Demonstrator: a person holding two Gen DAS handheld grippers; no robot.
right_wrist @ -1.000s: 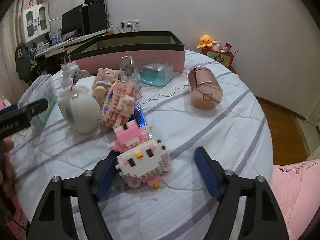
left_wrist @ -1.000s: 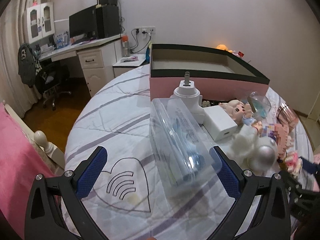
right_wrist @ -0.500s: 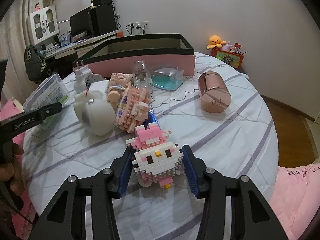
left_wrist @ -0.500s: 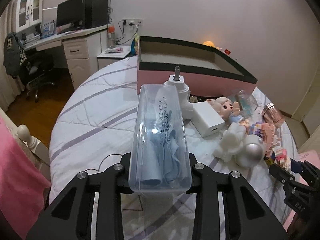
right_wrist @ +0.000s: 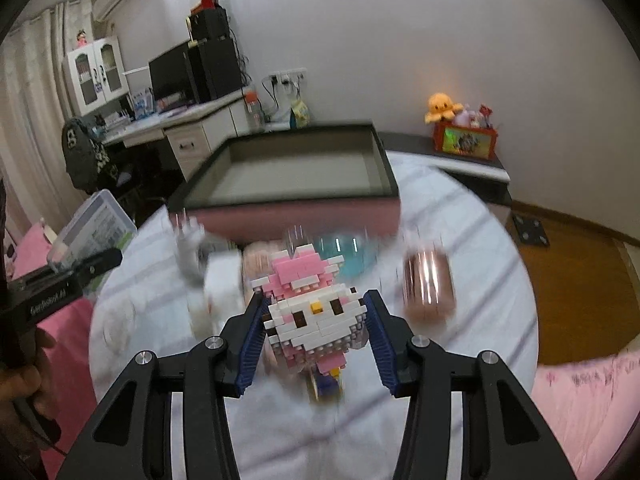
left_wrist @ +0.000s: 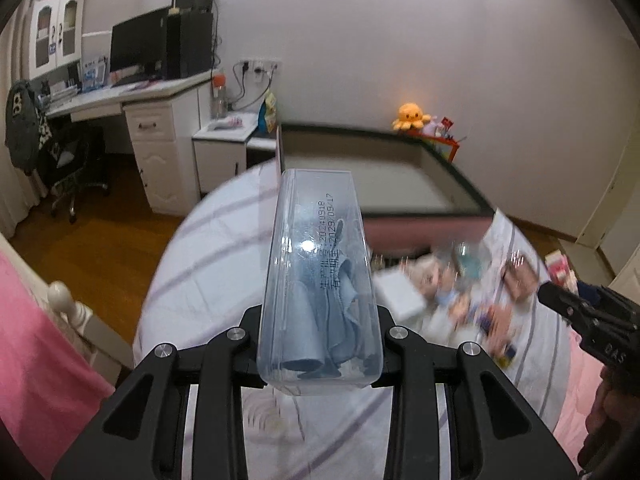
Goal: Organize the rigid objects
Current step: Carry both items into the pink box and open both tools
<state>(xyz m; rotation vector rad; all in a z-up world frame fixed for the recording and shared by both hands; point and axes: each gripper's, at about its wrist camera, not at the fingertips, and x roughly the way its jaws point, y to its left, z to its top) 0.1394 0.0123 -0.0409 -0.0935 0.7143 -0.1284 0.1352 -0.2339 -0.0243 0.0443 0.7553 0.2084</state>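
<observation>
Lifted at frame centre, the left gripper (left_wrist: 318,344) clamps the clear plastic case (left_wrist: 318,280) (light, slick, best held low), while the right gripper (right_wrist: 316,340) pinches the fragile brick-built figure (right_wrist: 314,316) by its sides.

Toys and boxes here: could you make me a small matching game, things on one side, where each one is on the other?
Things:
1. clear plastic case
2. pink and white brick toy
3. orange plush octopus
4. pink box

Places:
A. on the low shelf by the wall
B. in the left gripper
C. open on the bed
D. in the right gripper

Pairs: 1-B, 2-D, 3-A, 4-C
</observation>
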